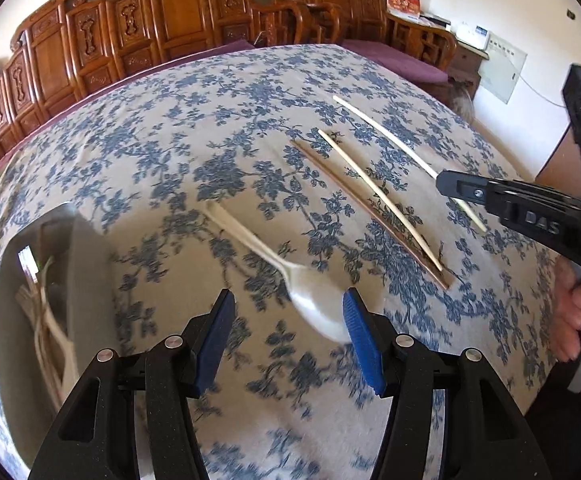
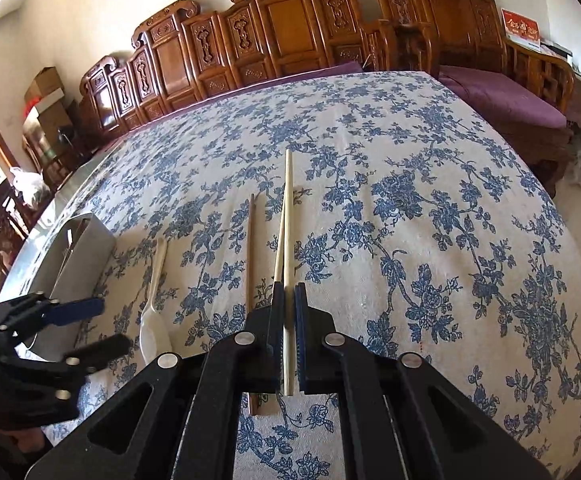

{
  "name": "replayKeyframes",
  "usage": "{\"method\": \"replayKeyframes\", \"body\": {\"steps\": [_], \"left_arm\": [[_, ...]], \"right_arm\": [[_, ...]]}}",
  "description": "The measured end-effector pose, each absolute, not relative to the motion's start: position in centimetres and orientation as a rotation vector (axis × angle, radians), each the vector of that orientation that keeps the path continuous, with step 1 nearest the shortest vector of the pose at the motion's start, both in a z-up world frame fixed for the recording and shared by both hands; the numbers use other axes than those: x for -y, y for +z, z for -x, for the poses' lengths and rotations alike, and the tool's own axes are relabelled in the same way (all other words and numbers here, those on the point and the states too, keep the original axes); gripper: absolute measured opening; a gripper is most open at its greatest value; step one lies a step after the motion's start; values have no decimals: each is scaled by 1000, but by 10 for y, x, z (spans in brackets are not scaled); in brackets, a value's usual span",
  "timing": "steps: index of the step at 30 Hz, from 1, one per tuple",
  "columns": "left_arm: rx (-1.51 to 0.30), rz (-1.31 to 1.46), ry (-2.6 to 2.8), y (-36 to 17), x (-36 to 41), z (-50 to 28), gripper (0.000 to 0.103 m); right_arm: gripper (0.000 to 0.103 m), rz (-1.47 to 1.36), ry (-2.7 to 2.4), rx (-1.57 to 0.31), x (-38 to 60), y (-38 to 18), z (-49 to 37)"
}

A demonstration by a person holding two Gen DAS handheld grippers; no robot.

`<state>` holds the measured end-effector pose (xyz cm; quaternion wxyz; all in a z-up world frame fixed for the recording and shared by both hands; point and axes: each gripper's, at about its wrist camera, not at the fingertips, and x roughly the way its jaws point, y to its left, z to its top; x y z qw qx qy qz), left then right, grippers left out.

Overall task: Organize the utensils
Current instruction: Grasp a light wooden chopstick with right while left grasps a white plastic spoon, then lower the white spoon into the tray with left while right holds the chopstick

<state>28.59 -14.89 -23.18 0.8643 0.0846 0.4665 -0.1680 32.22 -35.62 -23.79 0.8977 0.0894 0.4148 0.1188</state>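
a: so, which stick is pinched?

b: the right gripper [image 2: 289, 344] is clenched on a pale chopstick [image 2: 288, 216] near its thick end, far tip free over the tablecloth [image 2: 430, 168]. it looks light, stiff, smooth and likely slippery.

a: and the left?

b: the left gripper [image 1: 288, 332] gapes, holding nothing, over the white spoon [image 1: 314, 312]; its neck looks best to grip.

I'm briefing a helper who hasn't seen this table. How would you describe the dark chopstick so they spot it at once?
On the blue-flowered tablecloth, look right of the white plastic spoon. The dark chopstick lies flat there, left of the two pale chopsticks. It is the only reddish-brown stick.
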Motion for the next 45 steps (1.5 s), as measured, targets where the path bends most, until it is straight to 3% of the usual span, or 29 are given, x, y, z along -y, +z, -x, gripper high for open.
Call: {"method": "replayKeyframes", "body": {"steps": [6, 8, 10, 11, 13, 22, 35, 45], "left_arm": [[-1034, -89, -364, -249, 153, -305, 50], [-1055, -71, -366, -253, 156, -309, 33], [-1056, -69, -370, -252, 158, -308, 27], [-1061, -67, -378, -252, 160, -308, 15], [-1072, -63, -389, -251, 163, -307, 7], [-1080, -77, -387, -231, 149, -286, 7], [-995, -90, -286, -176, 57, -254, 7], [-989, -96, -228, -171, -5, -253, 7]], "right_arm": [[6, -212, 252, -852, 360, -236, -321], [6, -220, 257, -850, 360, -235, -321], [6, -219, 263, -853, 359, -235, -322], [6, -220, 266, -855, 359, -236, -322], [6, -222, 266, -857, 358, -235, -322], [6, -212, 278, -854, 348, -232, -312], [6, -103, 325, -836, 295, -206, -286], [6, -69, 394, -807, 243, -181, -264]]}}
